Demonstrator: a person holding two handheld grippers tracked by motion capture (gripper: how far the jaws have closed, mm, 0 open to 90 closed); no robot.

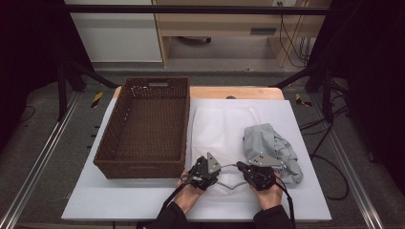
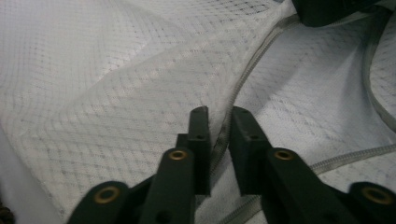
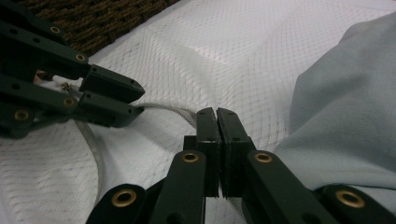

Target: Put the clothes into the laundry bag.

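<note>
Mesh bag [image 1: 220, 131] flat on worktop [image 1: 95, 191] ahead of both claws, zip edge [image 2: 243, 84] running from left claw [image 2: 218, 122], narrowly parted astride it and perhaps just pinching, across to right claw [image 3: 217, 116], clamped shut on mesh.

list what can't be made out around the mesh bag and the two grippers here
- High view: the mesh bag near edge lies under both grippers.
- Left gripper view: zipper pull cannot be found.
- Right gripper view: anything pinched is hidden between the shut jaws.
- Grey cloth: cut off by the right edge.
</note>
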